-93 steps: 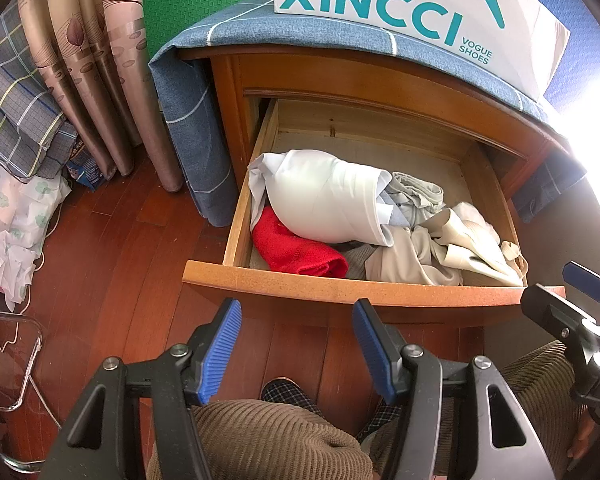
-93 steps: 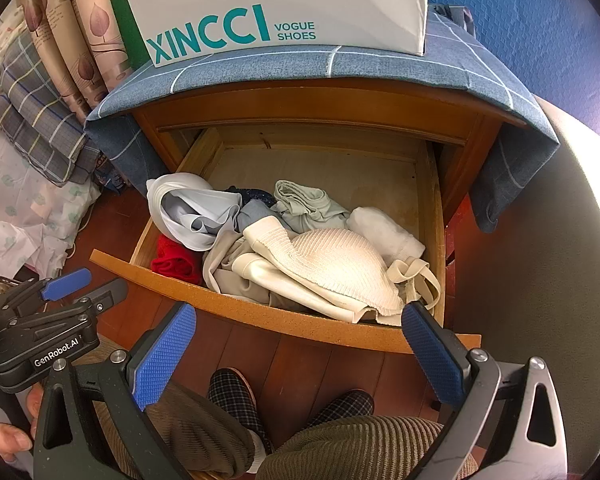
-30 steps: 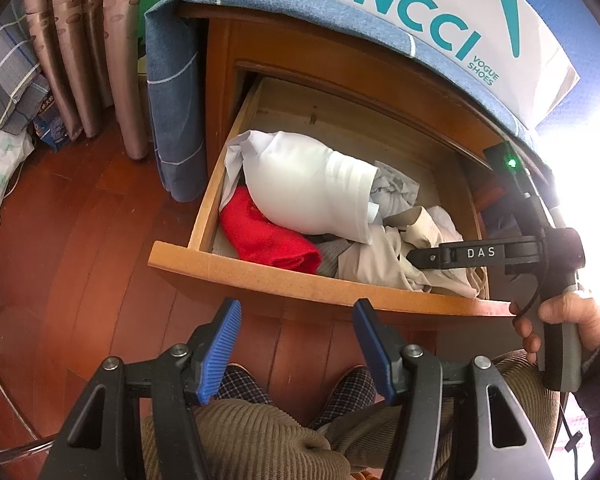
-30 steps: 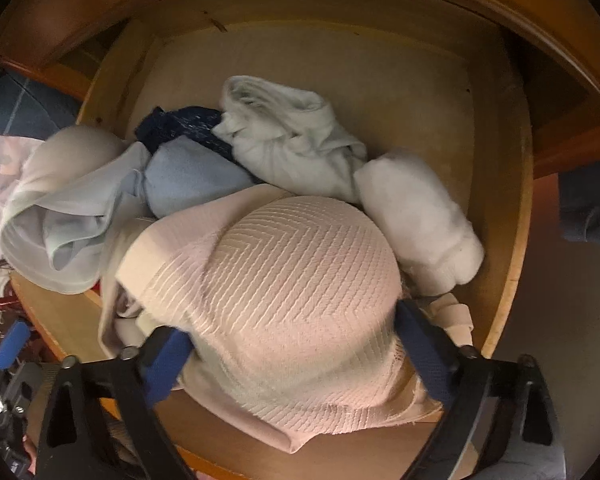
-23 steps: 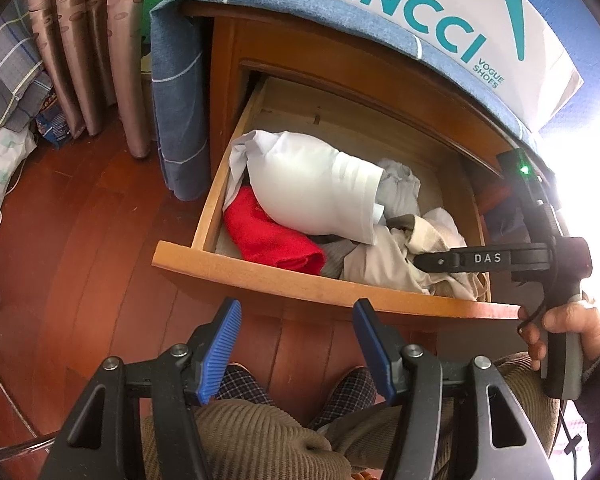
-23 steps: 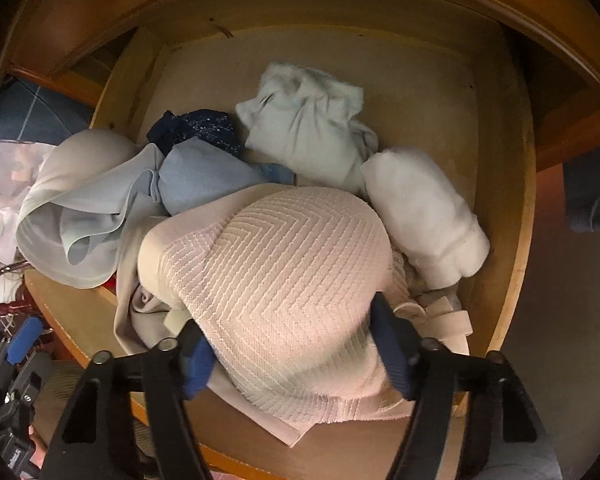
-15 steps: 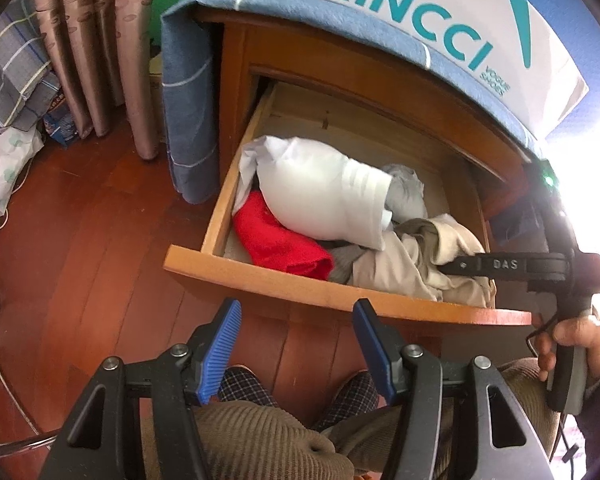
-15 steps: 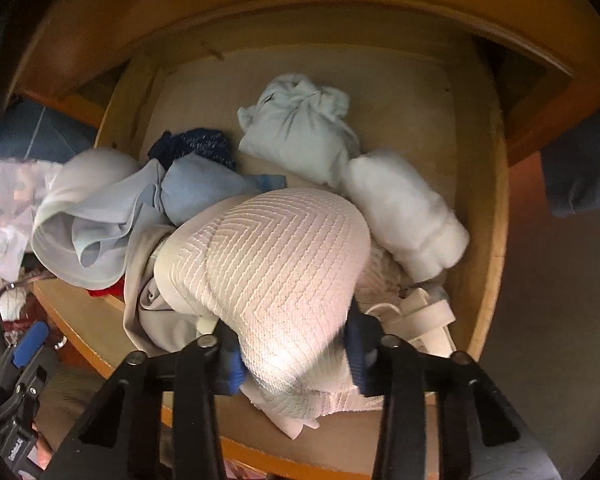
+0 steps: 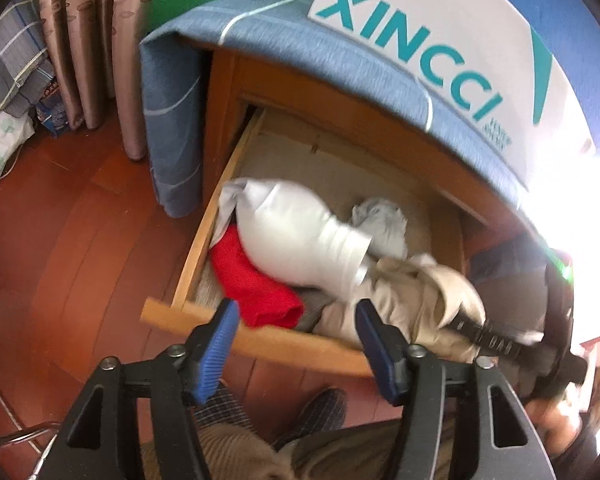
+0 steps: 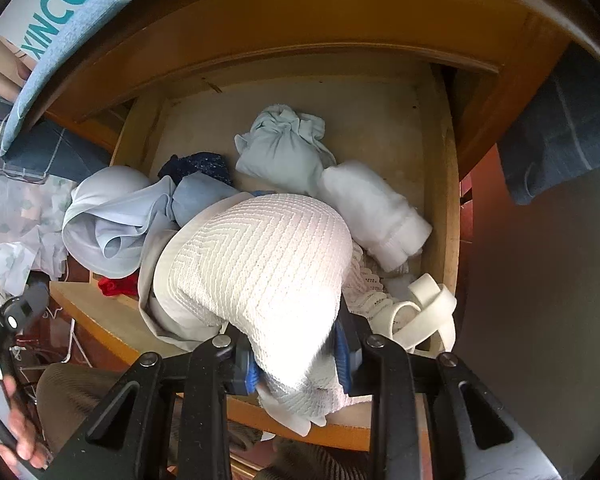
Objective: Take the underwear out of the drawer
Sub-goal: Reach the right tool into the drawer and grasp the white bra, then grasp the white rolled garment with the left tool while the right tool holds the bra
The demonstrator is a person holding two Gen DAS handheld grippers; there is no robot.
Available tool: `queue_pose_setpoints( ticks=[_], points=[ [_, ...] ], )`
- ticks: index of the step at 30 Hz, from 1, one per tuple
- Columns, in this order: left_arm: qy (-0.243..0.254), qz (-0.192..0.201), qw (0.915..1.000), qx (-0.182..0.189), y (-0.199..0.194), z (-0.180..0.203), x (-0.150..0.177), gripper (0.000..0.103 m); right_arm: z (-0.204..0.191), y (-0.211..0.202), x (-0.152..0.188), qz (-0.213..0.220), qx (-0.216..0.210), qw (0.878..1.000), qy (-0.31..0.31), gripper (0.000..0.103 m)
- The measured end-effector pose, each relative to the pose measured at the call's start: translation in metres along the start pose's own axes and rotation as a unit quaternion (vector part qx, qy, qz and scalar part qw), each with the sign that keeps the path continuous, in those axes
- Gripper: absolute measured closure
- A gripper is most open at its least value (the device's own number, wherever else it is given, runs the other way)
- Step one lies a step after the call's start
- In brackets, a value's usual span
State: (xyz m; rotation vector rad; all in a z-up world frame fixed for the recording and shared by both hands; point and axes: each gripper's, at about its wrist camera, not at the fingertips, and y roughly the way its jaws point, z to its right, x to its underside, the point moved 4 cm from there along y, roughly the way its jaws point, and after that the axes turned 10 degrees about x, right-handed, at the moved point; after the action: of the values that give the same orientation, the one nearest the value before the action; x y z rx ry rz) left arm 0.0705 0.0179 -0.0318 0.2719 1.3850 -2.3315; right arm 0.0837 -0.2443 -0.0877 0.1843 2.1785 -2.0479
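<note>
The right hand-held gripper (image 10: 296,364), clamped on cream knitted underwear (image 10: 260,256), must lift it clear of the drawer (image 10: 446,200); the left hand-held gripper (image 9: 294,346) waits wide open, empty.

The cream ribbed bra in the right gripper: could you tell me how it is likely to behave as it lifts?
The cream ribbed bra probably lifts lightly; its domed cup looks padded. Its straps hang loose and may snag.

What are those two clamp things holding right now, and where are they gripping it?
The right gripper pinches the cream knitted bra at its near lower edge; the left gripper holds nothing.
</note>
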Motion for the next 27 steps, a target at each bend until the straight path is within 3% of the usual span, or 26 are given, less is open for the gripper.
queue_pose_setpoints(
  ticks=[3, 10, 22, 27],
  points=[
    [0.001, 0.011, 0.9999, 0.003, 0.002, 0.012, -0.016, 0.029, 0.001, 0.0, 0.0, -0.001, -0.006, 1.0, 0.006, 0.077],
    [0.012, 0.002, 0.9998, -0.014, 0.032, 0.027, -0.038, 0.028, 0.003, 0.003, -0.001, -0.005, -0.021, 1.0, 0.017, 0.077],
    [0.012, -0.029, 0.9961, -0.083, 0.082, 0.004, -0.04, 0.028, 0.0, 0.004, -0.002, -0.009, -0.025, 1.0, 0.01, 0.076],
    [-0.002, -0.037, 0.9956, -0.086, 0.093, -0.007, -0.035, 0.028, 0.0, 0.004, -0.001, -0.01, -0.03, 0.999, 0.014, 0.076]
  ],
)
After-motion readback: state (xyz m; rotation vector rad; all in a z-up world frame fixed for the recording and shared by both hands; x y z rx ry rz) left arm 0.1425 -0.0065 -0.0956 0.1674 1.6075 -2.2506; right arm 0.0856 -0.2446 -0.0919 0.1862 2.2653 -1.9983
